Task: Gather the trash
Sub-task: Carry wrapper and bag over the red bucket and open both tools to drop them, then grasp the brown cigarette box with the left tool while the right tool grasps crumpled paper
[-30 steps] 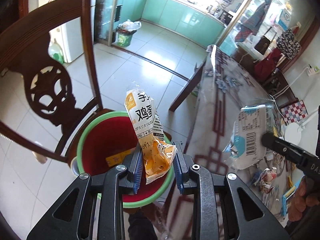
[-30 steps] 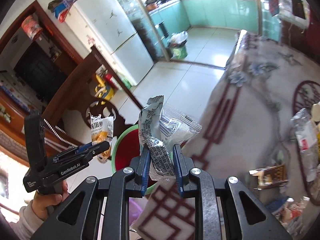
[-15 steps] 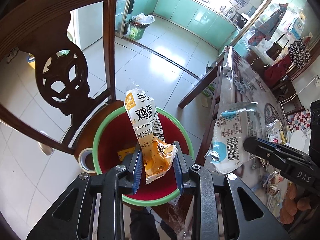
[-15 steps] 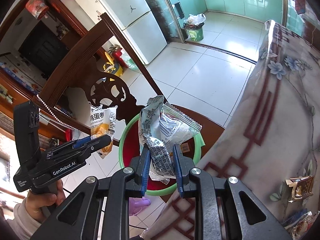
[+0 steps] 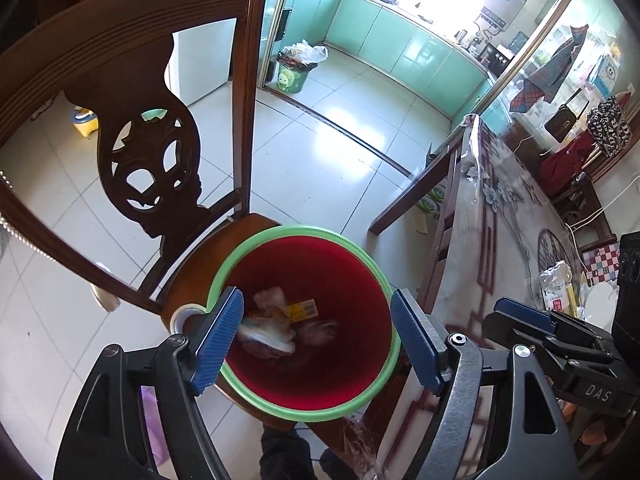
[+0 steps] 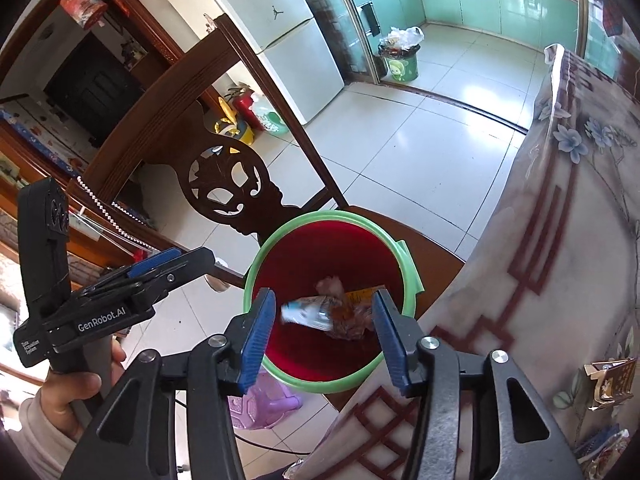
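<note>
A red bucket with a green rim [image 5: 372, 264] stands on a wooden chair seat [image 5: 240, 232]; it also shows in the right wrist view [image 6: 332, 216]. Blurred snack wrappers [image 5: 272, 332] are inside it, seen too in the right wrist view [image 6: 320, 314]. My left gripper [image 5: 316, 336] is open and empty above the bucket's near side. My right gripper [image 6: 324, 332] is open and empty above the bucket. The right gripper's tips show in the left wrist view [image 5: 520, 316], the left gripper's in the right wrist view [image 6: 160, 264].
The chair's carved back [image 5: 152, 160] rises left of the bucket. A table with a flowered cloth [image 6: 560, 240] stands to the right, with wrappers [image 5: 556, 288] and a packet [image 6: 608, 380] on it. A green waste bin [image 5: 294, 74] stands on the tiled floor.
Both grippers opened and let go of their wrappers, which fell into the bucket. Both moved further over the bucket.
</note>
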Demonstrator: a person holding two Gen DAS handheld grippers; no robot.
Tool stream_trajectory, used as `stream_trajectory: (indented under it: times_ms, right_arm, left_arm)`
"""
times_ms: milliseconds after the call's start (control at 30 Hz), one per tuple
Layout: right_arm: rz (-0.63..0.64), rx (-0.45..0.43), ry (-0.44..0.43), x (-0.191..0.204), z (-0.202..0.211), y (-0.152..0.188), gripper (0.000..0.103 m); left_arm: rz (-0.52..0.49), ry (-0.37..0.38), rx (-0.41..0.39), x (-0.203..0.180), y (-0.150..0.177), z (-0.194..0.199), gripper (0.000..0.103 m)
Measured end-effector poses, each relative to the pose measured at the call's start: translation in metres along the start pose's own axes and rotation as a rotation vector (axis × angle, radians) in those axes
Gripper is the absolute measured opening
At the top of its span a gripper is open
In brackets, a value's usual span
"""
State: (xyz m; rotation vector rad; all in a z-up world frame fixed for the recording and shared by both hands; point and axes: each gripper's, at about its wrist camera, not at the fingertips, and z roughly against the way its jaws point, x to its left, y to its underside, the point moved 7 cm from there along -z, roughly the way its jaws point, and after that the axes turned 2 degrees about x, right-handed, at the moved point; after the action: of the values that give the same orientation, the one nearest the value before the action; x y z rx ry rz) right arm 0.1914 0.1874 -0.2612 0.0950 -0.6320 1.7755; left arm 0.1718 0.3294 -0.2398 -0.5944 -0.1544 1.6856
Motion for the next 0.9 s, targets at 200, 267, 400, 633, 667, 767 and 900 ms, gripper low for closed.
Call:
stream_trajectory:
  times_ms: [200,267,400,633,667,767,900]
  right_arm:
    - [-0.025,-0.023,0.008,-0.013,0.019,0.007,0.049]
    - [-0.042,-0.038,0.017,-0.020,0.026,0.009,0.049]
    - [-0.068,-0.045,0.045,-0.035,0.036,0.014,0.049]
    - [-0.147,-0.066,0.087,-0.063,0.054,0.032,0.049]
    - [-0.159,-0.076,0.097,-0.068,0.059,0.035,0.049]
    - [-0.203,-0.111,0.156,-0.091,0.078,0.051,0.049]
    - [-0.297,-0.141,0.289,-0.146,0.115,0.085,0.049]
  left_arm:
    - [0.011,-0.010,-0.018,-0.003,-0.001,0.004,0.076]
    - [0.010,-0.012,-0.027,-0.005,-0.001,0.007,0.076]
    - [-0.006,-0.023,-0.022,-0.008,0.002,0.005,0.081]
    - [-0.033,-0.007,0.010,-0.021,0.010,-0.003,0.081]
    - [-0.040,-0.003,0.016,-0.024,0.011,-0.004,0.081]
    - [-0.079,0.018,0.027,-0.042,0.015,-0.006,0.081]
    - [-0.148,0.065,0.039,-0.077,0.023,-0.009,0.081]
